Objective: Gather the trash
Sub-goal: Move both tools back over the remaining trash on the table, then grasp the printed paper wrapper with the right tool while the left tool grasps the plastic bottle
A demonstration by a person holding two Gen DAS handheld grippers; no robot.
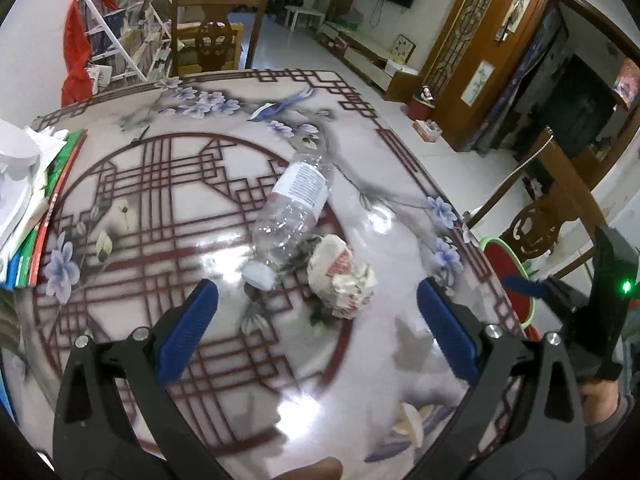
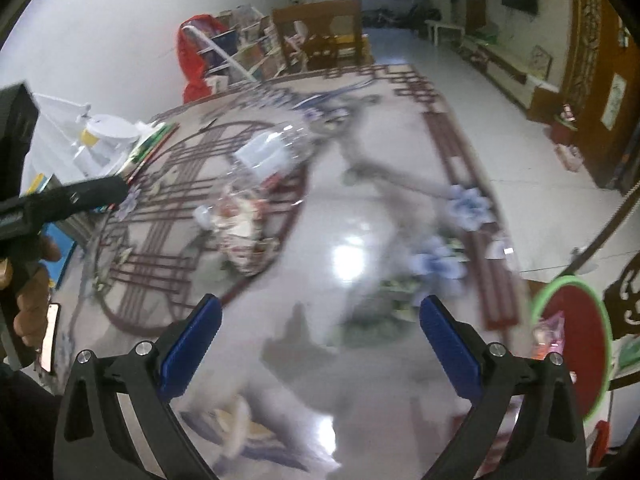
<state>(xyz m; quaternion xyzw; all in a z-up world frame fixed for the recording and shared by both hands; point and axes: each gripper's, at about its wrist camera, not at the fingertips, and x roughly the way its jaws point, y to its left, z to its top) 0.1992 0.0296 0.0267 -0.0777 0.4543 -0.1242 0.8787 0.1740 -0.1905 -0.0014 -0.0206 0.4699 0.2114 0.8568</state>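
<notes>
Crumpled paper [image 1: 342, 276] lies on the patterned bench [image 1: 168, 184], touching the empty plastic bottle [image 1: 294, 204], just ahead of your left claw [image 1: 318, 304], whose fingers stand wide apart. Your right claw [image 2: 320, 320] is spread too, holding nothing, near the red bin [image 2: 576, 344].

Plastic bottle [image 1: 294, 204] and crumpled paper wad [image 1: 342, 278] lie together mid-table [image 1: 400, 216].
The wad touches the bottle's cap end, on its right; a stack of books [image 1: 36, 208] sits at the table's left edge, a chair [image 1: 216, 28] behind the bottle, a bin [image 2: 576, 340] beside the table's right edge.
</notes>
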